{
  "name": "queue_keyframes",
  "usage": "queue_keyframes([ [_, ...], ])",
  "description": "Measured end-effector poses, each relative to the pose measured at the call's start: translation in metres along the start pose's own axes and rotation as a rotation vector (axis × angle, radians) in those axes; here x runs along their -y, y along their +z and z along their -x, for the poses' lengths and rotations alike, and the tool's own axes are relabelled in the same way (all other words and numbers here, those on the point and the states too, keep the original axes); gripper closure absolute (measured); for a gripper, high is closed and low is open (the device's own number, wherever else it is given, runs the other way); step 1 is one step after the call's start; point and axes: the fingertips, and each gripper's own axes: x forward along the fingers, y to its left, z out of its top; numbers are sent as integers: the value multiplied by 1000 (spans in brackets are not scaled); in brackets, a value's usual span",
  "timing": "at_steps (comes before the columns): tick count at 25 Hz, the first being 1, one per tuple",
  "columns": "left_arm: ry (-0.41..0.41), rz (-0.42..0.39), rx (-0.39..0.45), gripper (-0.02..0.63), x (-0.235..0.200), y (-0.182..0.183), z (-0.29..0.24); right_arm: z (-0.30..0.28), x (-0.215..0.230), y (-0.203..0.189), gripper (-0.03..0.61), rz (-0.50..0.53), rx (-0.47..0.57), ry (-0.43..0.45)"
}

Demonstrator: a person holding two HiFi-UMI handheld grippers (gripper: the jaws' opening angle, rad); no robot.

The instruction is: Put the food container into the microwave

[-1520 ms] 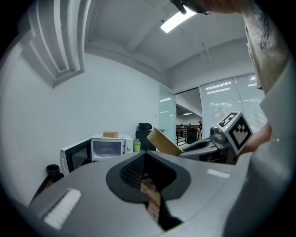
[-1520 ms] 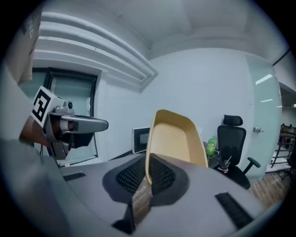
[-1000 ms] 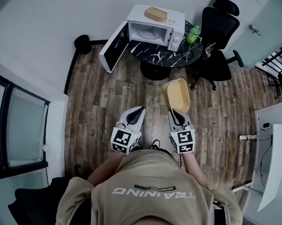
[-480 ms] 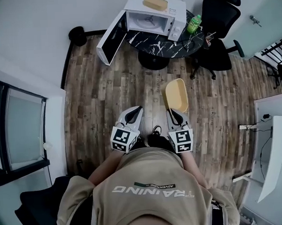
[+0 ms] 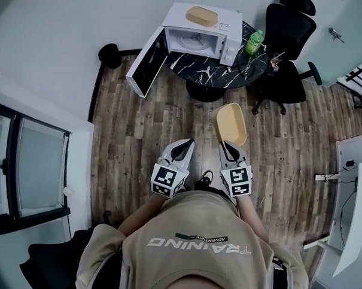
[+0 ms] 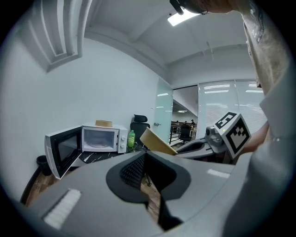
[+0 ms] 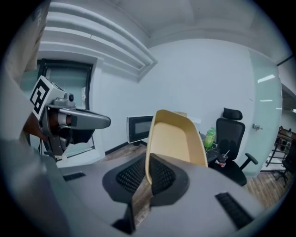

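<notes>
Over the last second very little has changed. The right claw (image 5: pixel 229 148) stays clamped on the near rim of the tan food container (image 5: pixel 231 124), which stands tilted up on edge with its hollow side facing left, just as it did a moment ago. The left claw (image 5: pixel 182 148) has its jaws together with nothing between them and keeps level beside the right one. Only the framing has wobbled slightly. The gap between the container and the white microwave (image 5: pixel 201 32) looks about the same as before, so the person has hardly closed in.

The container is therefore still well short of the microwave, out over the wood floor in front of it. The microwave sits on a round black marbled surface (image 5: pixel 214 73), its door (image 5: pixel 146 61) swung wide to its left and the cavity apparently free. A similar tan tub (image 5: pixel 200 16) lies on top of the microwave, and a green bottle (image 5: pixel 254 42) stands just to its right.

I judge this to be mid-carry: with the door already open, the walk-up, levelling the container and sliding it in all remain.
</notes>
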Motion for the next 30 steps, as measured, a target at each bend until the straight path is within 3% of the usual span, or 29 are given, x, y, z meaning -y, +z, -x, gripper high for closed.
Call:
queue_keyframes([
  [5,28,-32,9,611,-4,24,-38,-19,39,4,555,-7,32,38],
  [10,93,-26,-25,611,-18,18,-68,-44,58,0,555,9,43,105],
  [14,131,-8,-48,611,-17,17,-80,-53,71,-2,555,-34,48,172],
  [17,158,0,-47,611,-25,22,-92,-71,89,1,555,2,50,186],
  [24,193,41,-63,611,-45,19,-101,-100,87,-14,555,11,-21,236],
  [30,177,28,-53,611,-94,29,-110,-139,86,18,555,44,-17,203],
])
